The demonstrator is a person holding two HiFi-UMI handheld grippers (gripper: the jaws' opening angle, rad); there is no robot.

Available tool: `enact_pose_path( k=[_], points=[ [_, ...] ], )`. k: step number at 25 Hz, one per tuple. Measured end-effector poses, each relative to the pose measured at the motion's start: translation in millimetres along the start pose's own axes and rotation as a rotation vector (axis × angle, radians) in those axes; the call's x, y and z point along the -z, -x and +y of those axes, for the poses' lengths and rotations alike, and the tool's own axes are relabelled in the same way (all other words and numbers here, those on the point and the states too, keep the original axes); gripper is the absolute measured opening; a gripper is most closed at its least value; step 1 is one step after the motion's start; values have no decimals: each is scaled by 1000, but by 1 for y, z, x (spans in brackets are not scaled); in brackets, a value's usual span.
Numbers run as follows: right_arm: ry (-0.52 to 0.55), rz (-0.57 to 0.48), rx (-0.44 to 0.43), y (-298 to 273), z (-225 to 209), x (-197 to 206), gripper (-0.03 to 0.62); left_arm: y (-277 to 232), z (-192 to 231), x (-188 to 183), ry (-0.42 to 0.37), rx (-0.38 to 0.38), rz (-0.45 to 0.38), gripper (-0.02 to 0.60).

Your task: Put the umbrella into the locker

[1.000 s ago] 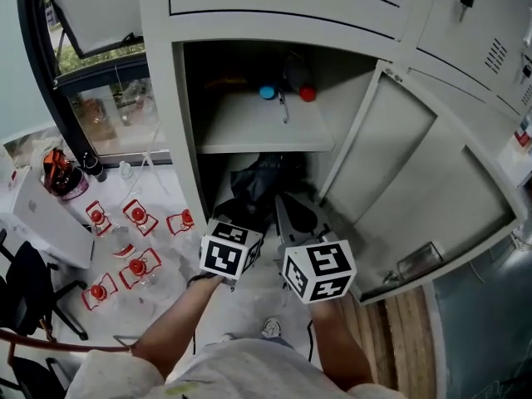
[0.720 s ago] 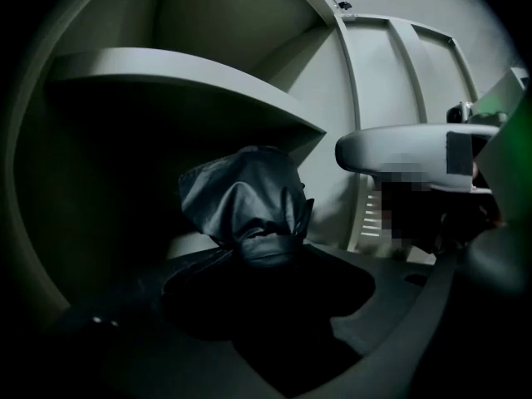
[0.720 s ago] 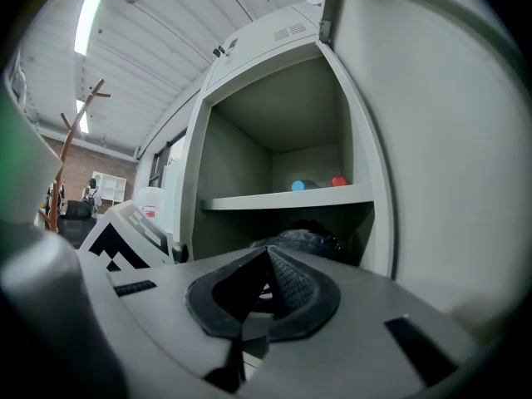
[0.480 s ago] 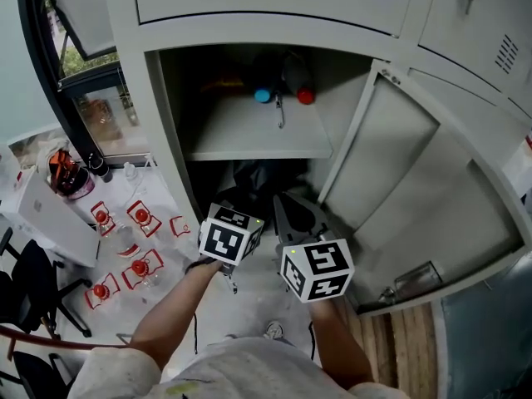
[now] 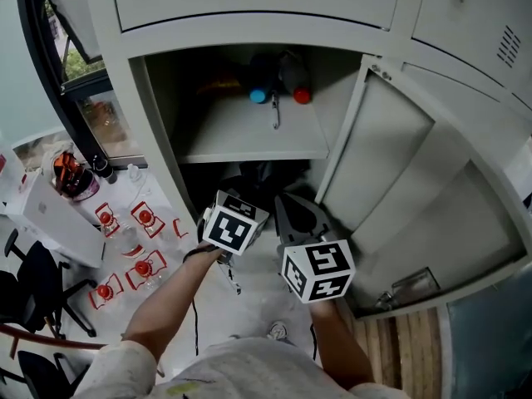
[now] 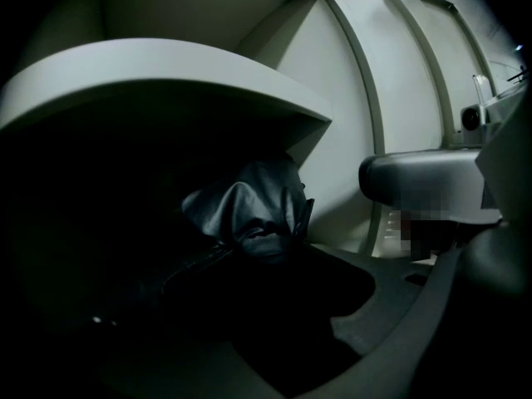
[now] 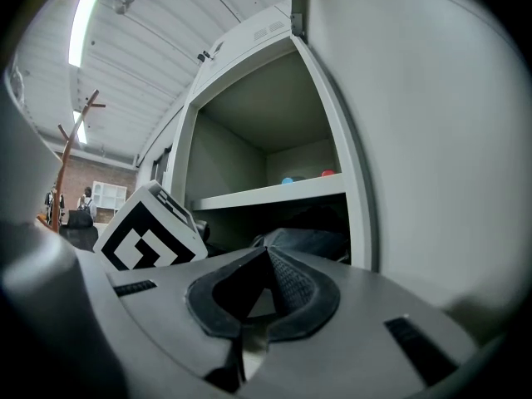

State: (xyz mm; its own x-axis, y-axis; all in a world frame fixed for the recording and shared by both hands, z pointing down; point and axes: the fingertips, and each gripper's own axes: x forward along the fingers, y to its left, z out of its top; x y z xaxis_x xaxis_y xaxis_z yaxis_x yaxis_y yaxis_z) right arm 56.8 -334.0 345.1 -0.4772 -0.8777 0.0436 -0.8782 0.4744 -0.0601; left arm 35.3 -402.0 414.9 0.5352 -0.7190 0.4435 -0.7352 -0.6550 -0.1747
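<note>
Head view: left tongs (image 5: 223, 213) and right tongs (image 5: 299, 216) sit side by side at the mouth of the open locker (image 5: 158, 140), below its shelf (image 5: 249, 135). The umbrella (image 5: 245, 177), a black crumpled mass, lies in the lower compartment just ahead of both. On the shelf are a blue cap (image 5: 258, 96) and a red cap (image 5: 302, 96). The door (image 5: 407, 198) hangs open to the right. Red-capped bottles (image 5: 143, 217) stand on the floor to the left, with a black chair (image 5: 33, 281) near them.

Left gripper view: jaws apart. The gap between them is black shadow, and its contents cannot be read. Umbrella fabric (image 6: 249, 210) is bunched under the shelf (image 6: 166, 73), beyond the jaw tips. Only this view shows the door's ribbed inner face (image 6: 399, 98).

Right gripper view: pads closed together, nothing between them. The umbrella (image 7: 303, 241) shows as grey folds past the tips, under the shelf (image 7: 266, 196). The left tongs' marker cube (image 7: 151, 238) stands just to the left. Only here: a coat stand (image 7: 71, 148) and a ceiling light strip (image 7: 81, 27).
</note>
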Motion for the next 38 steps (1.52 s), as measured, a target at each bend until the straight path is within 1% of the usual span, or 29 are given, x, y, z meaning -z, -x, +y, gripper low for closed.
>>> enact_pose_path(
  k=[3, 7, 14, 24, 32, 38],
  points=[
    [-6, 1, 1, 1, -3, 2, 3, -4, 0, -2, -12, 8, 30, 258],
    [-8, 1, 0, 0, -6, 3, 3, -14, 4, -8, -54, 11, 25, 258],
    [-17, 10, -6, -5, -7, 8, 3, -27, 14, -6, -131, 6, 54, 258],
    [-21, 25, -5, -10, -7, 13, 3, -43, 26, 2, -175, 0, 105, 258],
    [-24, 32, -2, -11, -7, 16, 3, -58, 37, 3, -229, -31, 152, 258],
    [-38, 32, -7, -10, -5, 17, 3, -67, 41, 11, -232, -19, 191, 258]
  ],
)
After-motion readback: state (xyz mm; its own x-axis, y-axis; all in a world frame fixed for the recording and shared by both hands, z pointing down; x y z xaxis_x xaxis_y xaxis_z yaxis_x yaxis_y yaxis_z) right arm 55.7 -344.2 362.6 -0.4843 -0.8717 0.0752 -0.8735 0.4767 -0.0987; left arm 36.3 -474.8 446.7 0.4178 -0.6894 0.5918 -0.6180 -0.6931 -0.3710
